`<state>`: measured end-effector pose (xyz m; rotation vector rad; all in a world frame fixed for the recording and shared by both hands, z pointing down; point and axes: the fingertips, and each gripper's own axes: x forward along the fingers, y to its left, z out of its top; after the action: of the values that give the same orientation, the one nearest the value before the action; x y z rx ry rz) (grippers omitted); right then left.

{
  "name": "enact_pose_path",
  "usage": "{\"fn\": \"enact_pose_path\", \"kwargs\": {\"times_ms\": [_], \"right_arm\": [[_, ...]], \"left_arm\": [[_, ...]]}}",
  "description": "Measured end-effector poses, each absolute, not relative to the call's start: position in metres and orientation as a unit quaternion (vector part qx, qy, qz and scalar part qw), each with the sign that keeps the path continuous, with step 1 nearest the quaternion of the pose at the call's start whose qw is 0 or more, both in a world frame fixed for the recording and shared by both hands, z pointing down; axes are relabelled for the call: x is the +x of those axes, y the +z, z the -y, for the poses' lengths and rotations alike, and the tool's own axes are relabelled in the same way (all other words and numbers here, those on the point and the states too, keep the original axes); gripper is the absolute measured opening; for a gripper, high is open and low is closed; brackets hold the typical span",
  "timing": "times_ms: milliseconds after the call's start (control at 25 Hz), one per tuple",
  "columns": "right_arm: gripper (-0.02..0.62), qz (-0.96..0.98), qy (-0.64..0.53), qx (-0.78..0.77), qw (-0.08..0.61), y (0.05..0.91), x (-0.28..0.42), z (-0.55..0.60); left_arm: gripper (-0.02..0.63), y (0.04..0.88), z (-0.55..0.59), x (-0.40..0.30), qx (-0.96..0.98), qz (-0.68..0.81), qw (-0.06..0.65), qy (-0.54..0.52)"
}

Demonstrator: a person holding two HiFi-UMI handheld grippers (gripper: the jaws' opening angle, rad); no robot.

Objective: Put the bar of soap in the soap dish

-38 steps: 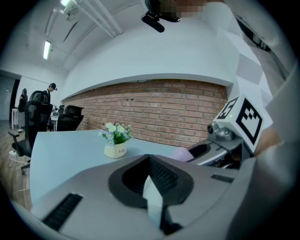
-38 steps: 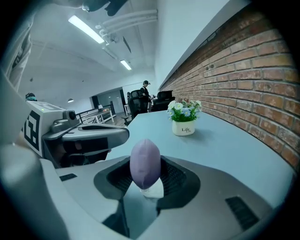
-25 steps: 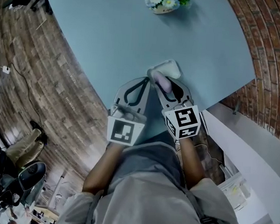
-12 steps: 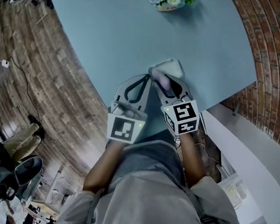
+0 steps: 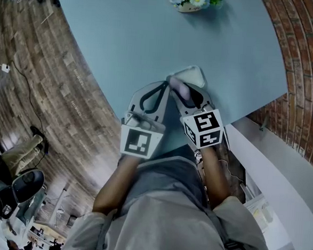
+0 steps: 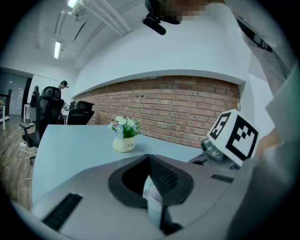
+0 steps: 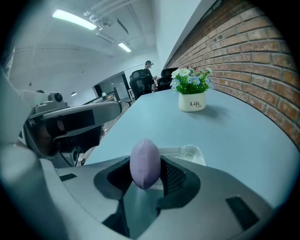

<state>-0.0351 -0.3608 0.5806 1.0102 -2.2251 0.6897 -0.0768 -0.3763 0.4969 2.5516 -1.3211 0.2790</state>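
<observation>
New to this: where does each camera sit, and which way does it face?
Head view: on the person's head, looking down at table, left tongs, right tongs, forearms.
Left gripper view: on the left tongs, facing across the table to the brick wall; right tongs' cube shows.
Right gripper view: on the right tongs, facing the gripped soap and soap dish.
Both gripper views see the flowerpot.

The soap [image 7: 144, 163] looks matt and smooth, the dish [image 7: 192, 153] clear glossy plastic.
</observation>
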Motion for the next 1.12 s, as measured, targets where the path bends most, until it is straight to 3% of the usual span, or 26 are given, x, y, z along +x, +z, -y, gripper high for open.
{"fn": "enact_pose_path", "kwargs": {"times_ms": [1120], "right_arm": [[0.189,0.846,0.207,0.380,0.311,0.586,-0.018,0.371]], "left_arm": [[-0.003,0.496,0.364,-0.057,0.875,0.458,0.123,0.096]]}}
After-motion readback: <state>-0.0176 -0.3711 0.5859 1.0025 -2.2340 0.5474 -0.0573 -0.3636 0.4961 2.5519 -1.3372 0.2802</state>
